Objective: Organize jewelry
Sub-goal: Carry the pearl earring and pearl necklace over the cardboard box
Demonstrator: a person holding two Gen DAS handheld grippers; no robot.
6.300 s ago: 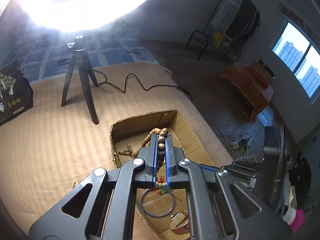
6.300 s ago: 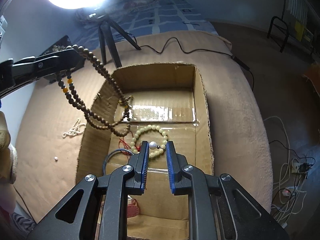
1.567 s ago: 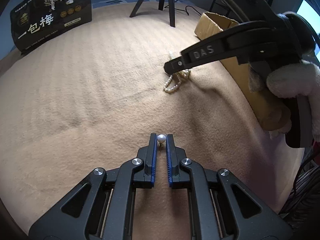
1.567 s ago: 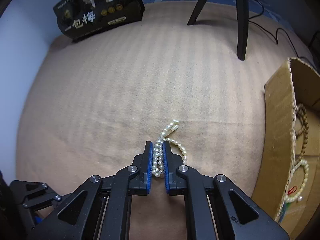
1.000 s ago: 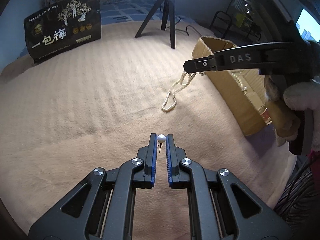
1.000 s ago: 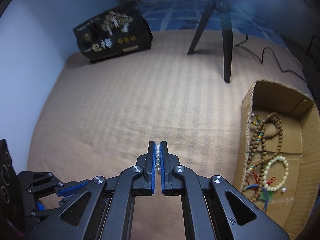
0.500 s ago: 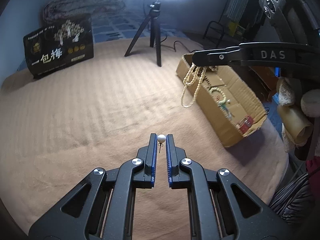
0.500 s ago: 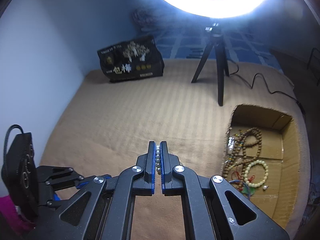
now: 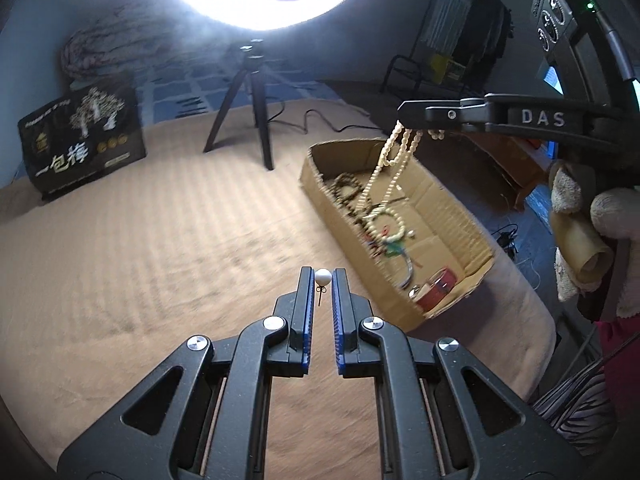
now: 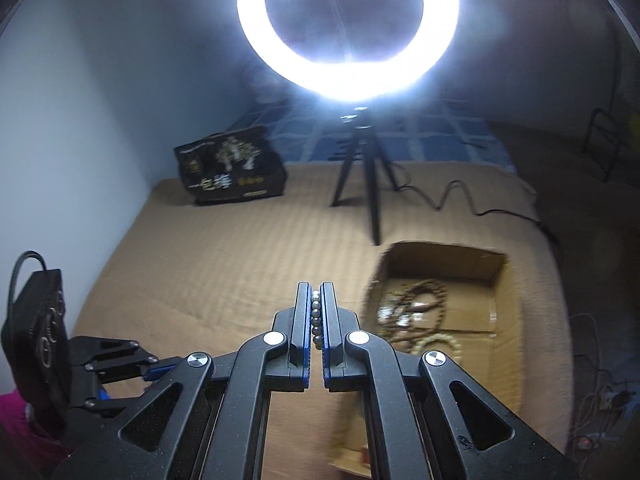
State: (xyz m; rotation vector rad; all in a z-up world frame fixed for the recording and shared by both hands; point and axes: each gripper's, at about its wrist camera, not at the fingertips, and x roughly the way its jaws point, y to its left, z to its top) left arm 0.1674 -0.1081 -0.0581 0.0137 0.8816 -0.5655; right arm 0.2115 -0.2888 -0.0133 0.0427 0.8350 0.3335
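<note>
— Two hand-held grippers, both holding something. The left hand-held gripper (image 9: 322,280) pinches a pearl earring (image 9: 322,277) at its fingertips, the little post hanging below the bead.

— And the right one?

— The right hand-held gripper (image 10: 315,300) is clamped narrow on a pearl necklace (image 9: 394,160); beads sit lined up between its pads, and the loops dangle under its tip, over the cardboard box (image 9: 456,216).

— Where's the box from the left hand-held gripper?

— Ahead and to its right, on the tan blanket (image 9: 160,220). Brown bead strands (image 10: 424,300) and a pale bracelet (image 9: 394,222) lie inside. A ring light (image 10: 347,28) on a tripod (image 10: 362,176) stands beyond it.
</note>
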